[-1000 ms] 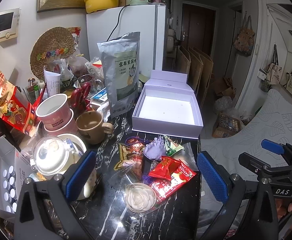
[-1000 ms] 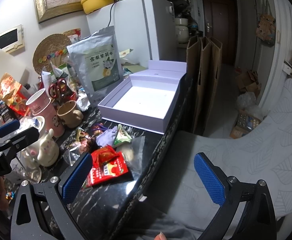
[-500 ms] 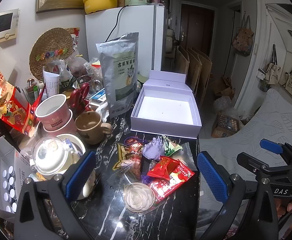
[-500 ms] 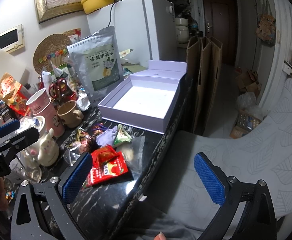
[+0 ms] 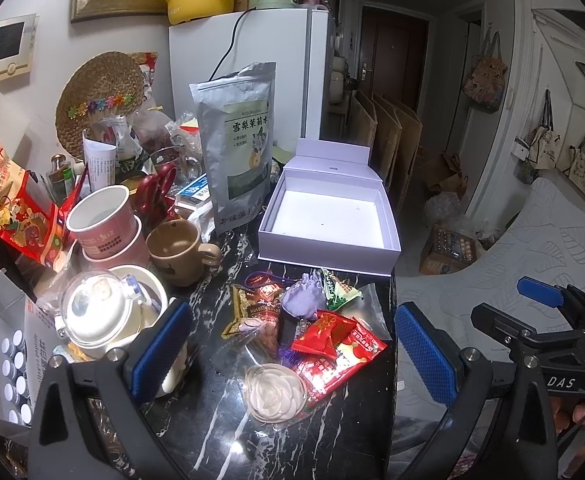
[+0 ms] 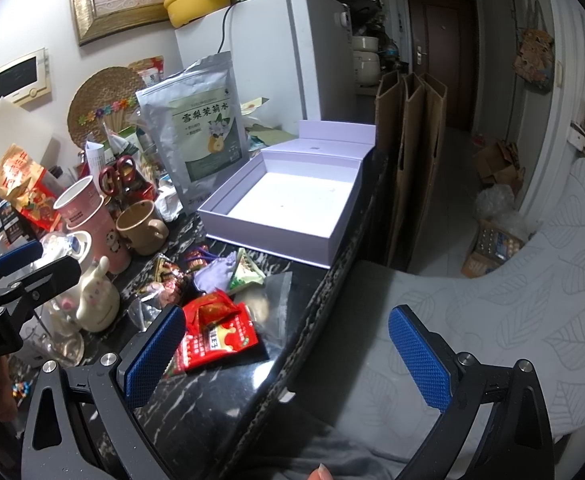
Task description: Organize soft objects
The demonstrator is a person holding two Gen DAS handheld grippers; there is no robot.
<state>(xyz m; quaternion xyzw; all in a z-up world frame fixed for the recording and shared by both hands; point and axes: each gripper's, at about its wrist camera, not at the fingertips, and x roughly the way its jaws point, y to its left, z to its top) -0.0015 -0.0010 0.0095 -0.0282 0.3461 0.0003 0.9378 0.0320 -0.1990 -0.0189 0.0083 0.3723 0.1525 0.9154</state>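
Snack packets [image 5: 324,332] are lying heaped on the dark marble worktop [image 5: 228,440], just before the open lavender box [image 5: 328,216]. Left gripper [image 5: 288,356] is hovering nearest, fingers wide open, empty; right gripper [image 6: 288,360] is gaping beside the edge.

Mugs [image 5: 180,246] crowd left; box [image 5: 328,216] interior free.

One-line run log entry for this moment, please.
stage: pre-grasp | left gripper: open, above snack packets | right gripper: open, empty | lavender box: empty
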